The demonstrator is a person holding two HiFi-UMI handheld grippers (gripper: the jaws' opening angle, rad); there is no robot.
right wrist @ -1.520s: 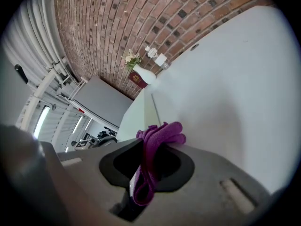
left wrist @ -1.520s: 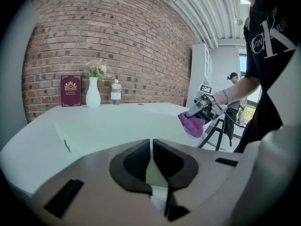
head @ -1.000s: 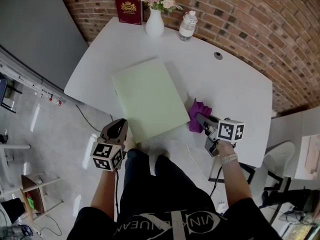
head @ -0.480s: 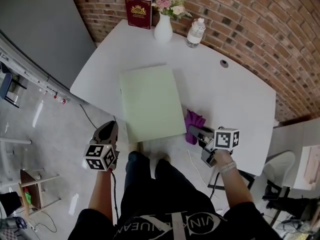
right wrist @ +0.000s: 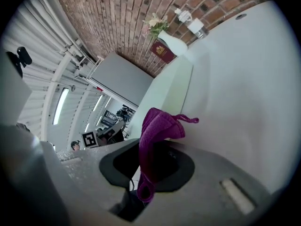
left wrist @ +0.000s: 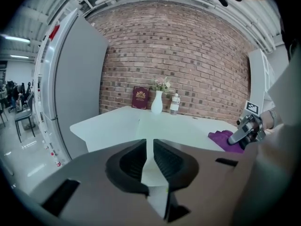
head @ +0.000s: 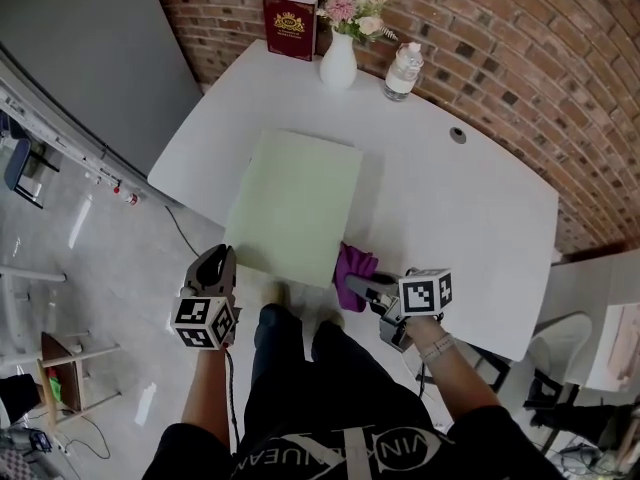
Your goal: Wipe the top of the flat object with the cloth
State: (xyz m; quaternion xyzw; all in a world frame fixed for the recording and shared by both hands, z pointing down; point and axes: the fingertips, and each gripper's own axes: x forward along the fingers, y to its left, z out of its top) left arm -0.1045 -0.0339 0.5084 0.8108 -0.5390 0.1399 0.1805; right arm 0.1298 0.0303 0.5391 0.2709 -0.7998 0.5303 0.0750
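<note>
Table (head: 470, 203), white, green flat object (head: 295, 203) on top, brick wall (head: 520, 38) behind

Your head camera looks steeply down on the worktop (head: 470, 198). Cameras on the left gripper (head: 222, 255) and right gripper (head: 352, 285) look low across it, sharing the brick wall (head: 500, 48).

Person: black short-sleeved T-shirt (head: 330, 453) with white print across the front; dark trousers (head: 290, 368); pale band (head: 437, 347) on the right wrist. Left gripper (head: 224, 255) and right gripper (head: 352, 284): grey-brown bodies, black jaw pads, each bearing a white cube with black square markers. Black cable (head: 232, 388) along the left forearm.
</note>
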